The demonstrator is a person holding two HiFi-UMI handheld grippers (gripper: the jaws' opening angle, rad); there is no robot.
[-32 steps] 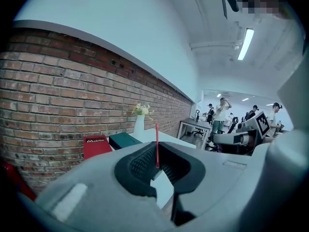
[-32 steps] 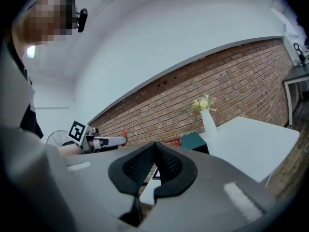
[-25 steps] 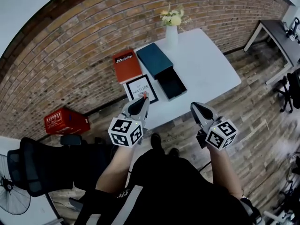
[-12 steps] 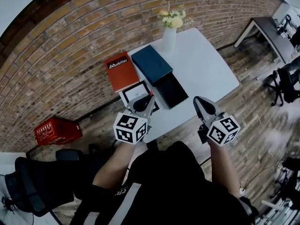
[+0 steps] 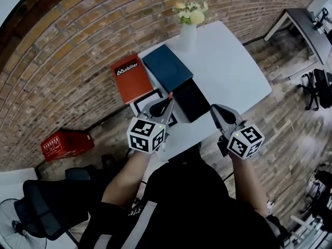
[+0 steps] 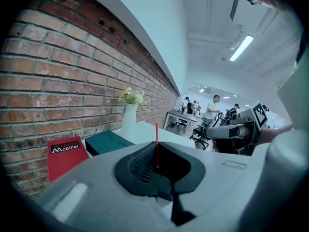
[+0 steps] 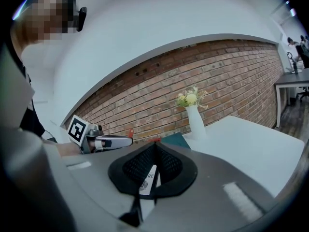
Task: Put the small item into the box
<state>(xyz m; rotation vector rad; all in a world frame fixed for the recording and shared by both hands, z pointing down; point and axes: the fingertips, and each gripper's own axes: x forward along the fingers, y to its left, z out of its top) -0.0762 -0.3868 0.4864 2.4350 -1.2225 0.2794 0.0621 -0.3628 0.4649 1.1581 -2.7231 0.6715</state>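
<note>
My left gripper (image 5: 167,102) is shut on a small thin red item (image 5: 170,94), which sticks up from between the jaws (image 6: 156,141). It hovers over the near left part of the white table (image 5: 233,71), just left of the open dark box (image 5: 191,100). A teal box (image 5: 167,68) lies behind the dark one. My right gripper (image 5: 213,109) is shut with nothing in it, over the table's near edge, right of the dark box. In the right gripper view the left gripper (image 7: 126,140) shows side-on with the red item (image 7: 130,132) at its tip.
A red box (image 5: 130,77) with white lettering lies at the table's left end, a framed card (image 5: 141,100) in front of it, partly under my left gripper. A white vase (image 5: 188,32) with flowers stands at the back. A red crate (image 5: 67,143) sits on the floor by the brick wall.
Both grippers have come forward over the table. The left one, still holding the red item, has moved from above the framed card toward the dark box.
</note>
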